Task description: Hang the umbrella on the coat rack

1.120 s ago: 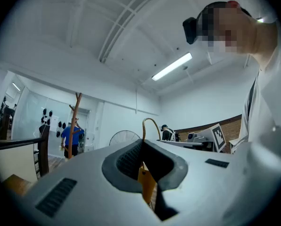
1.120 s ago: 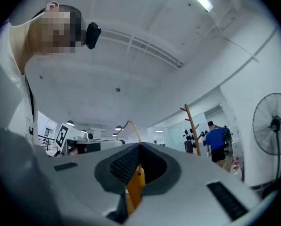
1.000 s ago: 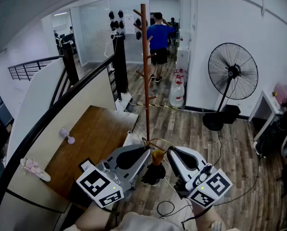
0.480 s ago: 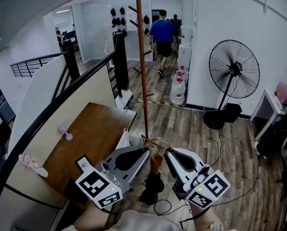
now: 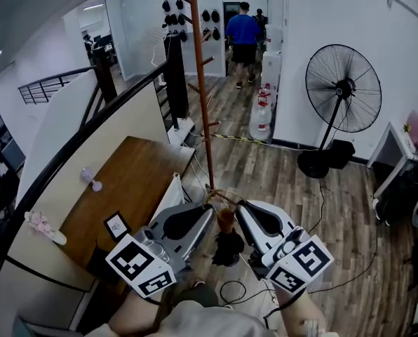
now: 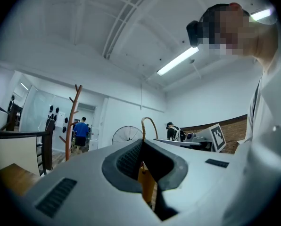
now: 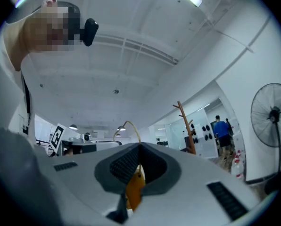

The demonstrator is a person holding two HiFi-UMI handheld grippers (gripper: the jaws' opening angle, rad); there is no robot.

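The wooden coat rack (image 5: 198, 83) stands on the floor ahead, its pegs bare; it also shows as a thin pole (image 6: 72, 121) far left in the left gripper view and right of centre (image 7: 186, 131) in the right gripper view. A folded black umbrella (image 5: 228, 248) hangs between my two grippers by its orange handle (image 5: 226, 221). My left gripper (image 5: 212, 215) is shut on the handle (image 6: 146, 185) from the left. From the right, my right gripper (image 5: 238, 215) is shut on the same handle (image 7: 135, 189). The handle's thin strap loop (image 6: 149, 126) arches above the jaws.
A brown table (image 5: 132, 188) and a black railing (image 5: 90, 146) lie to the left. A standing fan (image 5: 342, 93) is at the right wall, water bottles (image 5: 262, 118) behind the rack. Cables (image 5: 230, 290) lie on the wood floor. A person in blue (image 5: 243, 34) walks in the far corridor.
The view has come a little closer to the coat rack. The person in blue has walked further away. Both grippers keep the same hold on the umbrella handle.
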